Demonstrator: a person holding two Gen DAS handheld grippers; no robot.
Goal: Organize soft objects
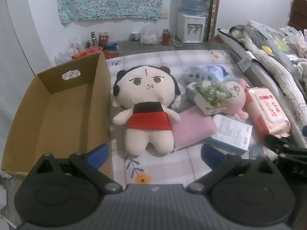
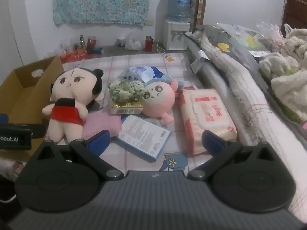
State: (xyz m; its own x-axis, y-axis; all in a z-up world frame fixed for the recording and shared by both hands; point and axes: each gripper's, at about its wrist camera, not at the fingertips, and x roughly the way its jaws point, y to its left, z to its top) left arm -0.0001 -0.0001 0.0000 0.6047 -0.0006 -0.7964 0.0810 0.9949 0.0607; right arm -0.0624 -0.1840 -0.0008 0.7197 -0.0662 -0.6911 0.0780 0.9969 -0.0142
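A cream doll (image 1: 145, 103) (image 2: 69, 99) with black hair and a red skirt lies on the floor mat beside an empty cardboard box (image 1: 57, 107) (image 2: 25, 88). Its leg rests on a folded pink towel (image 1: 191, 128) (image 2: 103, 124). Right of it lie a pink round plush (image 1: 237, 97) (image 2: 159, 99), a green fluffy bundle on a pack (image 1: 209, 97) (image 2: 125, 97), a blue-and-white packet (image 1: 205, 72) (image 2: 142, 72), a flat blue-edged box (image 1: 230, 134) (image 2: 144, 138) and a wipes pack (image 1: 268, 113) (image 2: 207, 115). My left gripper (image 1: 154, 156) is open in front of the doll's feet. My right gripper (image 2: 156, 143) is open over the flat box.
A rolled quilt (image 2: 249, 99) and piled bedding (image 1: 268, 53) line the right side. A water dispenser (image 1: 191, 26) (image 2: 176, 36), a red flask (image 1: 165, 37), bottles and bags stand along the back wall. The right gripper's body (image 1: 287, 153) shows at the left view's right edge.
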